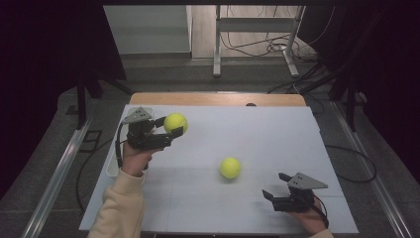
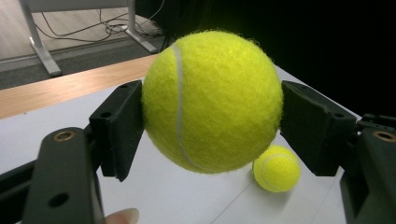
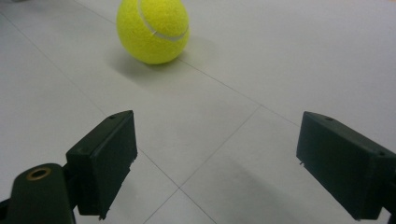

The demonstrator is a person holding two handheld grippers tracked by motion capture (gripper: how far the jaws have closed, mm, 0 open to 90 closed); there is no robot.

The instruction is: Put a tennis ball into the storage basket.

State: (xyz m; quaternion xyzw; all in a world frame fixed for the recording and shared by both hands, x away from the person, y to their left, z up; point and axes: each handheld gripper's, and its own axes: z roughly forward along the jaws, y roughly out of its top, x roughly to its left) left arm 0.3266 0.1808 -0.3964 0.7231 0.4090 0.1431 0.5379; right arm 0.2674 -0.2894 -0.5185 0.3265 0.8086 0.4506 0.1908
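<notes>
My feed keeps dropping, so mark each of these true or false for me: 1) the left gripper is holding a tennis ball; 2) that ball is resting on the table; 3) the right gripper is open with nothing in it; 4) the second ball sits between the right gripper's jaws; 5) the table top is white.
1) True. The left gripper is shut on a tennis ball, one pad on each side.
2) False. The held ball is lifted off the table.
3) True. The right gripper has its jaws wide apart, with bare table between them.
4) False. The second ball lies on the table ahead of that gripper, apart from it.
5) True.
</notes>
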